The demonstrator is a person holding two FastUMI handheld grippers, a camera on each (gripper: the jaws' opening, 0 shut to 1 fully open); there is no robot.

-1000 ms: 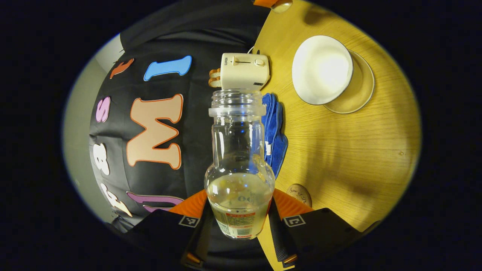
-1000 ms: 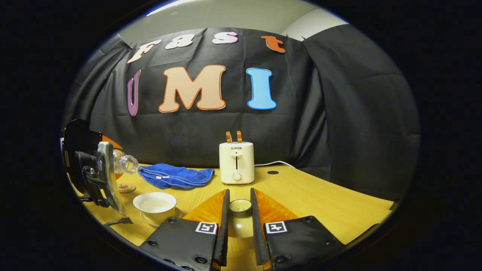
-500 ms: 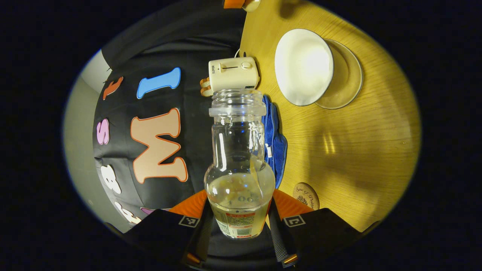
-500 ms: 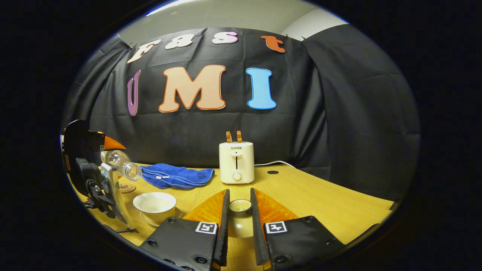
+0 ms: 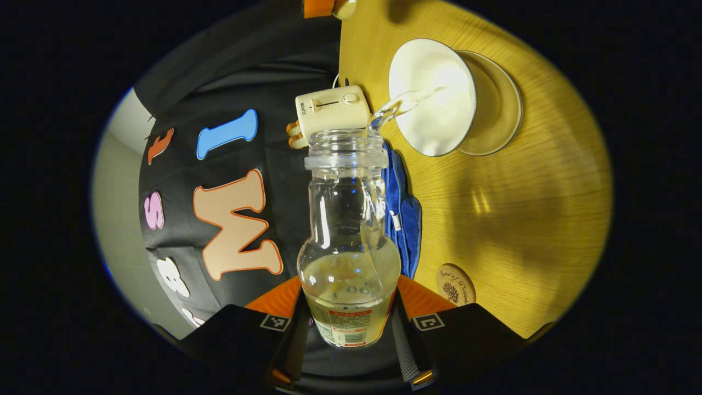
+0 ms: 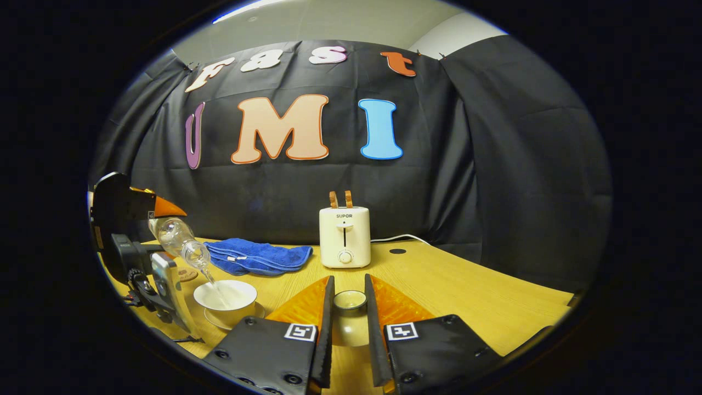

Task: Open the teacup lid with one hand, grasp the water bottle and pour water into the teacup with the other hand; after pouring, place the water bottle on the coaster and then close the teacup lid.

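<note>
Your left gripper [image 5: 348, 329] is clamped on the water bottle [image 5: 349, 241], stream landing in the teacup [image 5: 432, 96]. Right gripper [image 6: 346, 329] pinches the lid [image 6: 350, 300]. Tip further and you'll likely overshoot the far rim.

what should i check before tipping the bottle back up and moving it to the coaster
1. Left gripper shut on the water bottle: ok.
2. Stream lands inside the teacup: ok, no spill seen on the table.
3. Water level in the teacup: cannot tell.
4. Coaster bare for the bottle: ok.
5. Right gripper holds the teacup lid off the cup: ok.
6. Blue towel and toaster stand apart from the coaster: ok.
</note>
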